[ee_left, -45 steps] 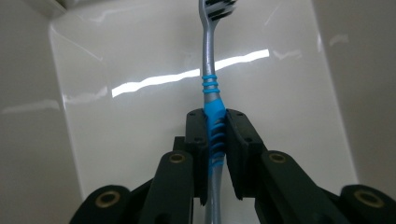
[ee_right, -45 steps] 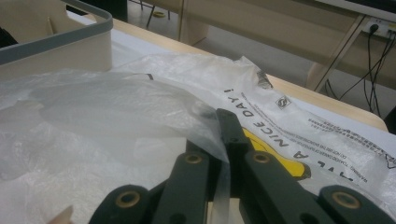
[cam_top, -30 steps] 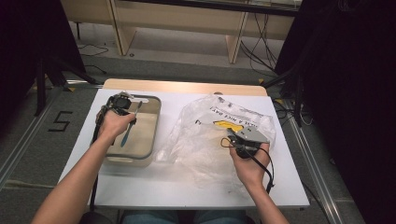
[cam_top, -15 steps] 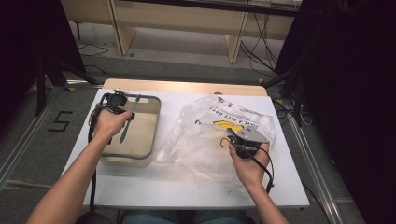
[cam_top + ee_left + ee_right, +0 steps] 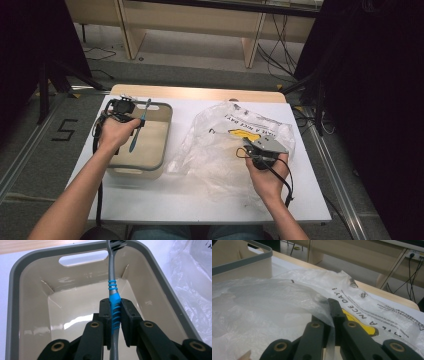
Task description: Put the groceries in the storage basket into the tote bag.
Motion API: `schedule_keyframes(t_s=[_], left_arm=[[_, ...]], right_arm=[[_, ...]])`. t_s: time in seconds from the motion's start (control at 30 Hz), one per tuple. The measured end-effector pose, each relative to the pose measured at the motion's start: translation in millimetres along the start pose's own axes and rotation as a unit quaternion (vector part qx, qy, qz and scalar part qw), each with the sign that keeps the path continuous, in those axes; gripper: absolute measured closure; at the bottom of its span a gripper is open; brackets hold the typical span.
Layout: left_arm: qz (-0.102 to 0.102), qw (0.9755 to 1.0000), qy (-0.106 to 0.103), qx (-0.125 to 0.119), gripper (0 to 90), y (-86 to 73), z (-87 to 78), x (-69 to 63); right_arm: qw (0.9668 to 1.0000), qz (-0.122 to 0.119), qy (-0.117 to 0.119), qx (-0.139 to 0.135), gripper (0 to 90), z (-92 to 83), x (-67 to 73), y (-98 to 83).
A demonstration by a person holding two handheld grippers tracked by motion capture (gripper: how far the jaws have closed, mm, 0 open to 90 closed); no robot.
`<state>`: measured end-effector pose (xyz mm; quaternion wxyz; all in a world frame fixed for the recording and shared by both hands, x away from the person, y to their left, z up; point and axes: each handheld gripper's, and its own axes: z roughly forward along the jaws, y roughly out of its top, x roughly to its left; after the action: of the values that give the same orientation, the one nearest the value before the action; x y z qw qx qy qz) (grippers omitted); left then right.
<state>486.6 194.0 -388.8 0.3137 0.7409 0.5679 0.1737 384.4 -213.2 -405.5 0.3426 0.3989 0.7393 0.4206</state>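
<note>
High view: white table [image 5: 165, 200]; grey floor [image 5: 45, 150] around

The toothbrush [image 5: 113, 292] runs off the top edge of the left gripper view, its bristle head cut short, and its lower handle slips out of sight between the left gripper's [image 5: 114, 315] jaws. In the right gripper view, plastic bag [image 5: 287, 300] film veils one jaw of the right gripper [image 5: 331, 315].
</note>
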Motion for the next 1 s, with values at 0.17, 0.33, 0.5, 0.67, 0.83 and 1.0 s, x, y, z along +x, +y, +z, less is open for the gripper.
schedule_keyframes(t_s=[0.17,0.33,0.5,0.67,0.83,1.0], left_arm=[[0.009,0.9999,-0.009,-0.004,79.3,-1.0,-4.7,-3.2],[0.01,0.9997,-0.016,-0.017,79.2,-1.3,-11.4,-6.0],[0.015,0.9993,-0.023,-0.025,79.3,-1.4,-17.3,-8.1],[0.018,0.9989,-0.032,-0.029,79.2,-1.1,-23.2,-12.7],[0.025,0.9984,-0.038,-0.034,79.2,-1.3,-28.4,-18.2],[0.029,0.9976,-0.049,-0.039,79.2,-2.8,-33.7,-23.2]], right_arm=[[1.0,0.001,0.0,0.001,90.0,0.1,0.3,0.0],[1.0,0.0,0.0,0.0,90.0,-0.1,0.4,0.0],[1.0,0.0,0.0,0.001,90.0,0.3,0.7,-0.1],[1.0,0.0,0.0,0.001,90.0,0.3,0.6,-0.2],[1.0,0.0,0.001,0.001,90.0,0.1,0.7,-0.1],[1.0,0.001,0.001,0.001,90.0,0.0,0.7,-0.1]])
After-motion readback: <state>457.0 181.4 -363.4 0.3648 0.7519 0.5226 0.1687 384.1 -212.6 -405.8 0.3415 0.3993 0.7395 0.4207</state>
